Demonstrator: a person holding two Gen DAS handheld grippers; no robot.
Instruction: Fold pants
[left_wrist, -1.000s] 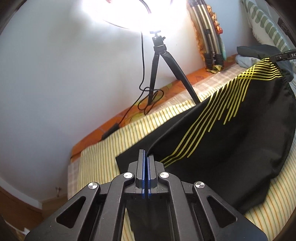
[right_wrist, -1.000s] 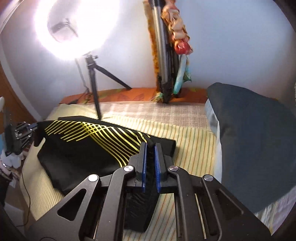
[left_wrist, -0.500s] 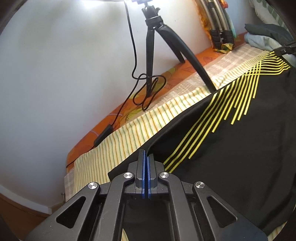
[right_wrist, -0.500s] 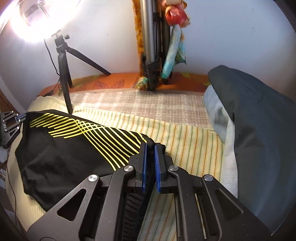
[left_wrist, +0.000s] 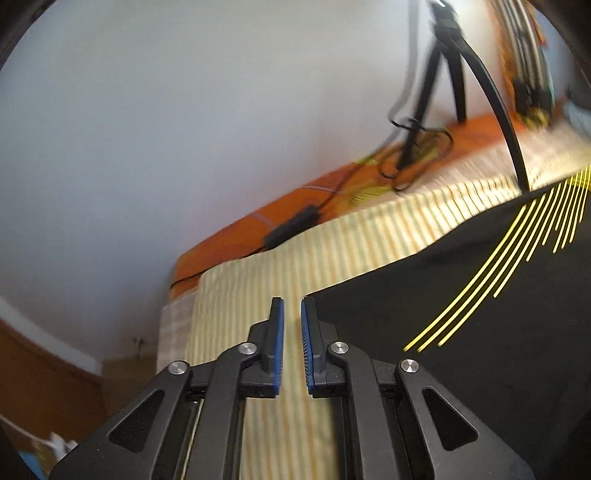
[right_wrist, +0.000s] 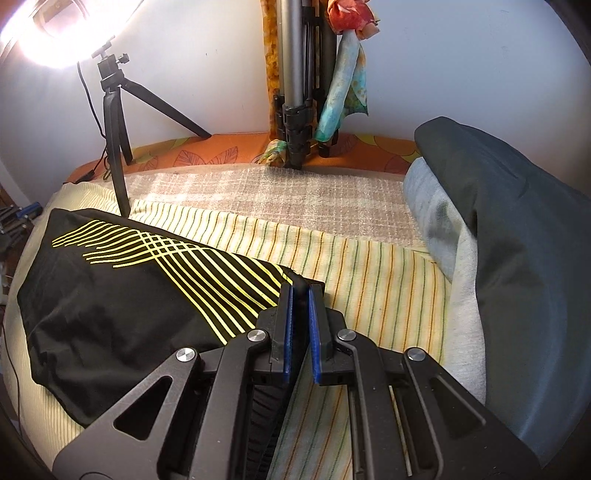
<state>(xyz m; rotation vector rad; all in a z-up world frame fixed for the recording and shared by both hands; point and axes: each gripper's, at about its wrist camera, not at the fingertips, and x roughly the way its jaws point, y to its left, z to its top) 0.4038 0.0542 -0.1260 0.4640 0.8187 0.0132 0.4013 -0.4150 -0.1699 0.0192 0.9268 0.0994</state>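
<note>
My right gripper (right_wrist: 300, 325) pinches the soft, light, floppy black pants (right_wrist: 122, 306) by their three-o'clock corner, the best hold, while my left gripper (left_wrist: 291, 343) has just been opening, empty.

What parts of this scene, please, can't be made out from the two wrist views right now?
- Left wrist view: the tripod and its cable are motion-blurred; its top is cut off by the upper edge.
- Left wrist view: most of the black pants run out past the right edge.
- Right wrist view: the ring light is blown out, so no detail shows.
- Right wrist view: the pants edge pinched in the right hand-held gripper is hidden under its body.
</note>
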